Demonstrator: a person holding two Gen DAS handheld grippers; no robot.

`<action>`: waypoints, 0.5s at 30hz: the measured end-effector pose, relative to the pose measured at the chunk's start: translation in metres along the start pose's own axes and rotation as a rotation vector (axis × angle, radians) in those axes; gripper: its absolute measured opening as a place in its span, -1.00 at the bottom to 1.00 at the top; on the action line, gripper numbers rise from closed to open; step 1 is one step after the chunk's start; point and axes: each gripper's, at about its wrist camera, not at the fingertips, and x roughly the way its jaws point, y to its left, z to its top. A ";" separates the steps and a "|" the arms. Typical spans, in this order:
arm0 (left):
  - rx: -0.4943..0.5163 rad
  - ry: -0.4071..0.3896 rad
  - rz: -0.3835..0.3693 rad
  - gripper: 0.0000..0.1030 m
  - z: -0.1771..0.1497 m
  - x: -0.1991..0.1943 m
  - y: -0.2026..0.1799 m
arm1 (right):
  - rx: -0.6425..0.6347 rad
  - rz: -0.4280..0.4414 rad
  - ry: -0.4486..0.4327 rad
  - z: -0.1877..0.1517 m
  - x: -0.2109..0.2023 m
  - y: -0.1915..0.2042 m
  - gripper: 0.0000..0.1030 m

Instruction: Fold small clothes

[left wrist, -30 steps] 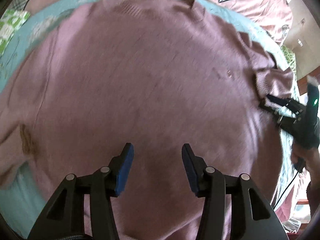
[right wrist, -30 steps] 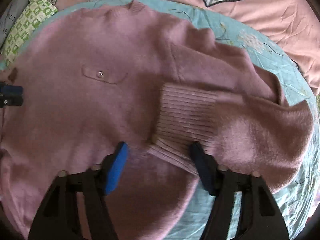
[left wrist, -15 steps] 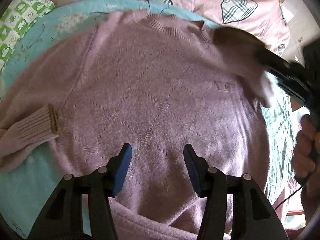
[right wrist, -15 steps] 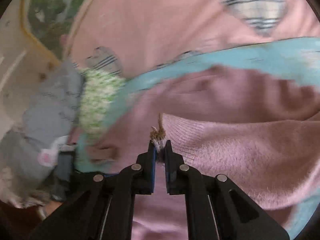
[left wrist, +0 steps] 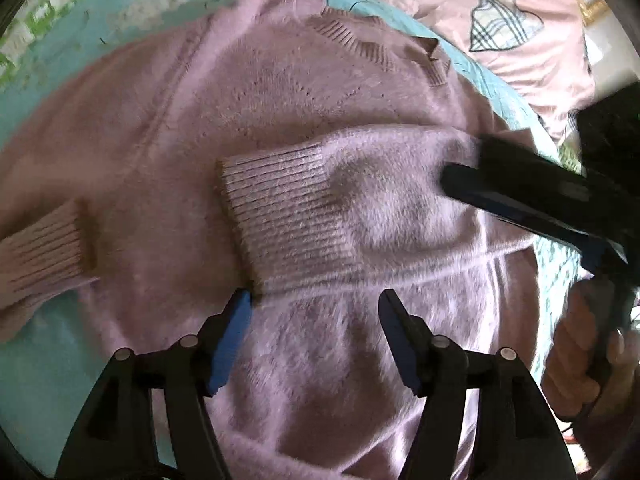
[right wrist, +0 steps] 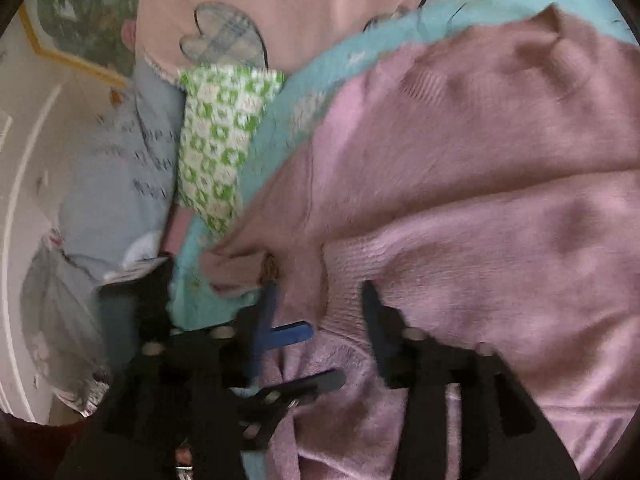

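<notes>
Sleeve cuff (left wrist: pixel 280 216) newly folded across sweater (left wrist: pixel 160 120), just beyond open left gripper (left wrist: pixel 314 312).

One mauve sweater (left wrist: pixel 208 128) is lying spread on one turquoise sheet (left wrist: pixel 132 4), showing two ribbed cuffs (left wrist: pixel 280 212). Two claws are showing: the left claw (left wrist: pixel 314 336) and the right claw (right wrist: pixel 316 308). One green-checked cloth (right wrist: pixel 220 136) and one grey garment (right wrist: pixel 120 184) are sitting aside.

My left gripper (left wrist: pixel 314 328) hangs over the pink sweater (left wrist: pixel 280 128), its jaws just widened with nothing between them. One sleeve (left wrist: pixel 320 208) lies folded across the chest, and my right gripper (left wrist: pixel 520 196) hovers above it.
</notes>
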 end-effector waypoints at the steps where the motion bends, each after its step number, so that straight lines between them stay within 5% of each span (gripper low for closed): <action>1: -0.011 0.005 0.002 0.39 0.002 0.005 0.002 | 0.005 0.002 -0.022 -0.001 -0.011 -0.002 0.05; 7: -0.095 -0.027 -0.020 0.41 0.024 0.020 0.008 | 0.102 -0.077 -0.164 -0.017 -0.086 -0.039 0.05; 8: -0.107 -0.041 -0.031 0.25 0.027 0.020 0.009 | 0.131 -0.099 -0.191 -0.022 -0.097 -0.048 0.05; 10: -0.119 -0.068 -0.055 -0.77 0.037 0.022 0.006 | 0.190 -0.128 -0.235 -0.033 -0.115 -0.063 0.05; 12: -0.117 -0.076 -0.083 -0.84 0.042 0.021 0.004 | 0.244 -0.156 -0.271 -0.044 -0.132 -0.076 0.05; 15: -0.037 -0.204 -0.040 -0.86 0.042 -0.023 -0.015 | 0.311 -0.197 -0.324 -0.057 -0.153 -0.089 0.05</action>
